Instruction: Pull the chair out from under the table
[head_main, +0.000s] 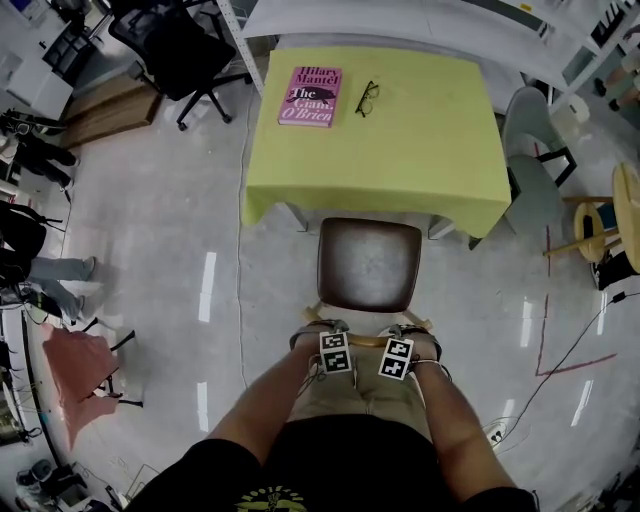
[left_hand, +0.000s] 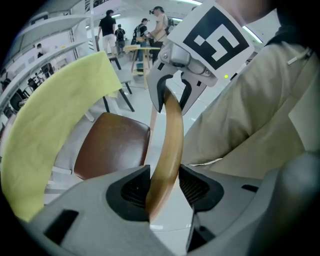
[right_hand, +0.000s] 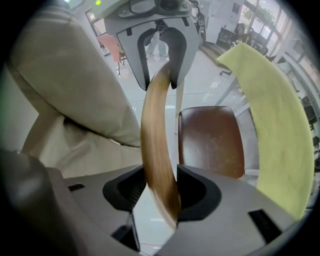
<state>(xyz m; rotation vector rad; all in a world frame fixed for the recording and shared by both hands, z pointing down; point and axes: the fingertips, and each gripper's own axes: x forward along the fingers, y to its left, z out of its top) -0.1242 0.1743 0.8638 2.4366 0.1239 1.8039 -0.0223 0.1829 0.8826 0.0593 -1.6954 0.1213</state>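
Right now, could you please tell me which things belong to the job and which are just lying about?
Job: chair, its back rail clamped by left tool and right tool; table.
Lying about: book, glasses, black office chair.

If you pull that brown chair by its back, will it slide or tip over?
The chair will probably slide: the floor looks smooth and shiny. Its wooden back rail looks stiff, unlikely to bend. Gripped high up, it might tip back a little.
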